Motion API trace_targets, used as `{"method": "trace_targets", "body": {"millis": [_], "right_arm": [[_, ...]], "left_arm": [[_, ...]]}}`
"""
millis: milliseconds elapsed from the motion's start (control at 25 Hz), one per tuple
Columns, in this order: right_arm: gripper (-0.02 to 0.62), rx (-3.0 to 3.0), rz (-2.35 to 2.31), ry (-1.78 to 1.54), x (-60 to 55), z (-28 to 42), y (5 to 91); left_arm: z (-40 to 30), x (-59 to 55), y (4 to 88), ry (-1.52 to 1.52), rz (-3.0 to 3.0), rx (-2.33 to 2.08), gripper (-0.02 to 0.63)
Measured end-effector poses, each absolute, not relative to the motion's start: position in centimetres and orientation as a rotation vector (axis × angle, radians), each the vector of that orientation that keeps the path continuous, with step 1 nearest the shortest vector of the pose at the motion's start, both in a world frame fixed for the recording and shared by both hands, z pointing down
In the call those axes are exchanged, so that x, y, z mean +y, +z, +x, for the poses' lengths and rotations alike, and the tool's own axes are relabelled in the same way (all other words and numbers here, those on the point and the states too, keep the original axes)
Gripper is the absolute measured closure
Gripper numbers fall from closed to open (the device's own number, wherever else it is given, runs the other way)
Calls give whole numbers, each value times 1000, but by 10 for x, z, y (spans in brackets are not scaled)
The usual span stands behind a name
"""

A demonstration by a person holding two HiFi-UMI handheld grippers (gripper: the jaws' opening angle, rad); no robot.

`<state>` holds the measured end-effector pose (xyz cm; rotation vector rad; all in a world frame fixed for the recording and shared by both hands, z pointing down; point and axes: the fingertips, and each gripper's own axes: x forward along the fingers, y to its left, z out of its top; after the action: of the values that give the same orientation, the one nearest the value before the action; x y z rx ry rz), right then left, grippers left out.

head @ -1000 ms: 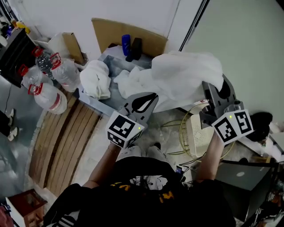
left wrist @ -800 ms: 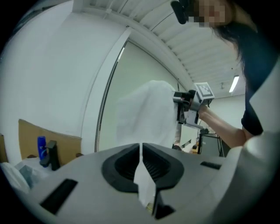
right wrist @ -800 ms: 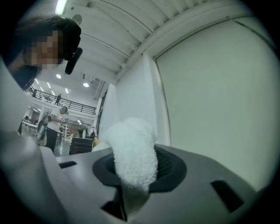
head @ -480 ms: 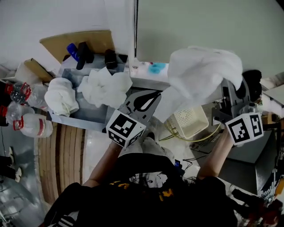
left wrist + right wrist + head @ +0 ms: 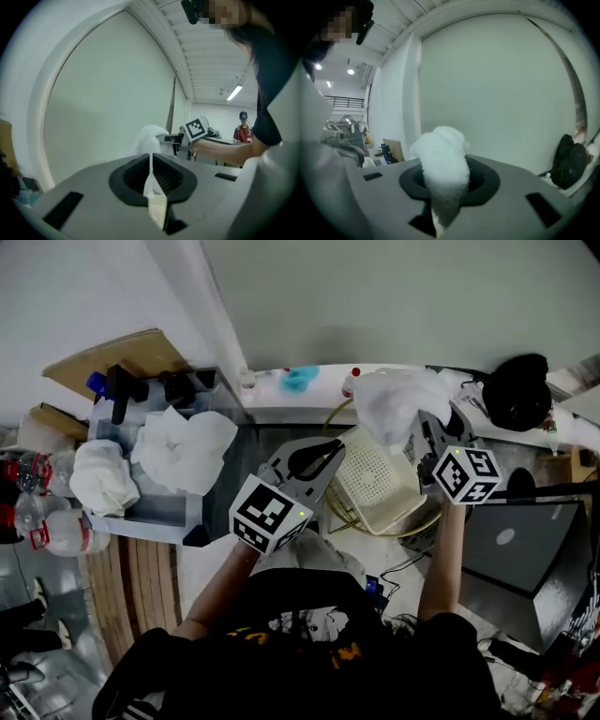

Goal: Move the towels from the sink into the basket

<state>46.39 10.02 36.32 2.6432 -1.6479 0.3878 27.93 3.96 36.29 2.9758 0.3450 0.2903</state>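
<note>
Right of centre, the right gripper (image 5: 422, 427) has its fingers clenched on a bunched white terry towel (image 5: 389, 404), held over the cream mesh plastic basket (image 5: 375, 488) (its drop looks straight down); the left gripper (image 5: 328, 451) has its fingers closed, empty.

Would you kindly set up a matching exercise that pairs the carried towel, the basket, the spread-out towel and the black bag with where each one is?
Things:
1. carried towel
2. basket
3. spread-out towel
4. black bag

Places:
A. lying in the sink at the left
B. at the far right end of the white ledge
C. clamped in the right gripper
D. just below the white ledge in the head view

Pairs: 1-C, 2-D, 3-A, 4-B
</note>
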Motion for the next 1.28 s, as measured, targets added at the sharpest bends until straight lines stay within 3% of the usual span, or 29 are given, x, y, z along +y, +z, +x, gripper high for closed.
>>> {"method": "trace_targets", "body": {"millis": [240, 520, 640, 720, 840, 1080, 1280], "right_arm": [[495, -1510, 2592, 719, 111, 512, 495], [486, -1384, 2322, 1095, 108, 508, 659], [468, -1274, 2234, 1199, 119, 505, 711], [423, -1227, 2199, 1246, 127, 502, 733], [325, -1213, 2195, 1317, 135, 498, 744], [321, -1243, 2249, 1278, 139, 489, 716], [322, -1381, 2415, 1099, 126, 476, 633]], "left_arm": [[312, 52, 383, 394, 2959, 365, 583], [340, 55, 406, 469, 2945, 355, 583], [346, 52, 418, 515, 2938, 340, 583], [350, 49, 421, 517, 2938, 324, 583], [350, 46, 425, 532, 2937, 304, 583], [343, 34, 427, 560, 2940, 268, 584], [330, 20, 413, 499, 2954, 218, 583]]}}
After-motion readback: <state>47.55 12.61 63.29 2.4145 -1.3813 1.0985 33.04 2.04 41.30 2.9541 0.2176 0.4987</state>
